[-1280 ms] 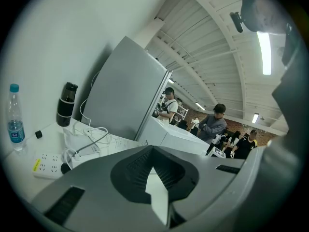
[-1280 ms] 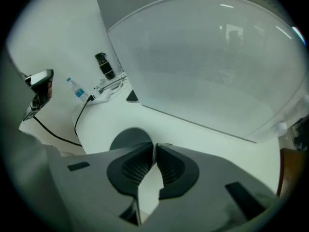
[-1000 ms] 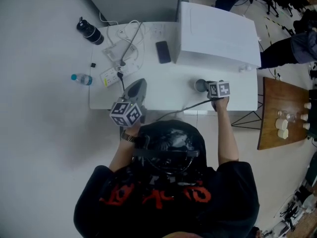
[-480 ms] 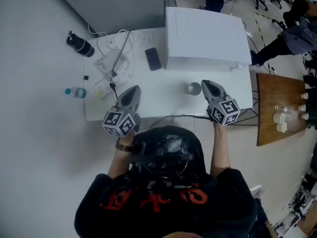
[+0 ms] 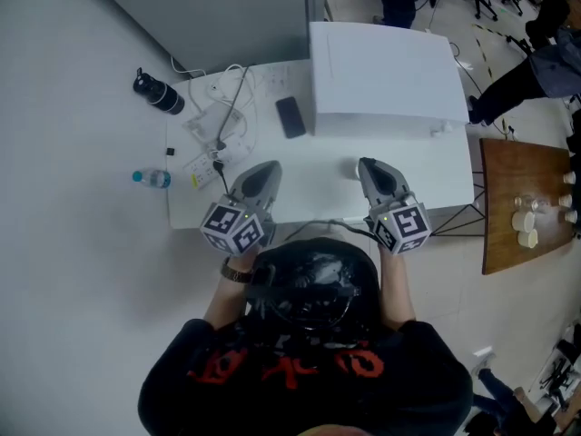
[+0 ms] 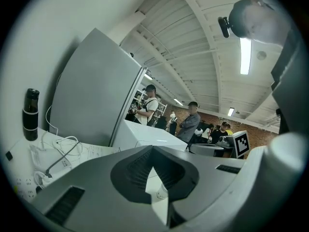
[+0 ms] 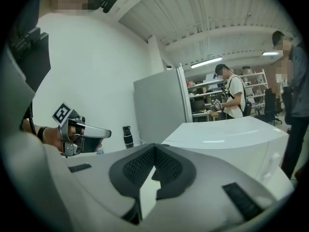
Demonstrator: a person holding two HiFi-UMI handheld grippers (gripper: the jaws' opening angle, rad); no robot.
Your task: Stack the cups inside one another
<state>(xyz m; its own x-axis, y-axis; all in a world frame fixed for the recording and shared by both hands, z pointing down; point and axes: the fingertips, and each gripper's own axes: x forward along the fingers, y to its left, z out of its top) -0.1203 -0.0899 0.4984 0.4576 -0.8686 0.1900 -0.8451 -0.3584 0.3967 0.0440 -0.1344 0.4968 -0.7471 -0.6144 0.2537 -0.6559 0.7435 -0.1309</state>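
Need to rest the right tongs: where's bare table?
Bare: the front strip of the table between left tongs and the cup beside right tongs, before the phone. Crowded: back left, power strip and cables; white box fills back right.

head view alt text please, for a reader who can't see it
From above, a person holds the left gripper and right gripper over a white table, a cup beside the right one's tip. A phone, cables, a black bottle and a large white box sit further back.
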